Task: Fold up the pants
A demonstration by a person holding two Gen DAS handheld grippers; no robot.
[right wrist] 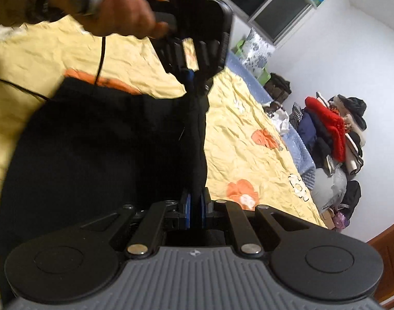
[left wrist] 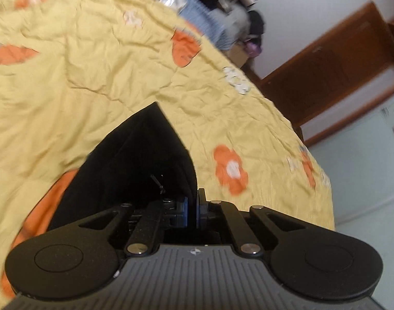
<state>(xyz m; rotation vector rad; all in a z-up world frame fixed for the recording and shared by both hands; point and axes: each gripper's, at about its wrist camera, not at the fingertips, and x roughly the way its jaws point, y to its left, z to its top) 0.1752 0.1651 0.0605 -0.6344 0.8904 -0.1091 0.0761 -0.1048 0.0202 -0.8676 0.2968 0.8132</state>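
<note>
The black pants (right wrist: 98, 149) hang lifted over a yellow bedspread with orange flowers (right wrist: 243, 152). My right gripper (right wrist: 196, 204) is shut on the pants' edge, which runs taut up to my left gripper (right wrist: 194, 82), also shut on the cloth higher up and held by a hand (right wrist: 124, 13). In the left wrist view my left gripper (left wrist: 192, 206) is shut on the black pants (left wrist: 135, 160), which drape down to a pointed corner over the bedspread (left wrist: 93, 77).
A pile of clothes (right wrist: 336, 131) lies by the white wall beyond the bed. A blue mattress edge (right wrist: 300, 144) borders the bedspread. A brown wooden door (left wrist: 326, 75) stands across the room. A thin black cable (right wrist: 101, 59) hangs from the left hand.
</note>
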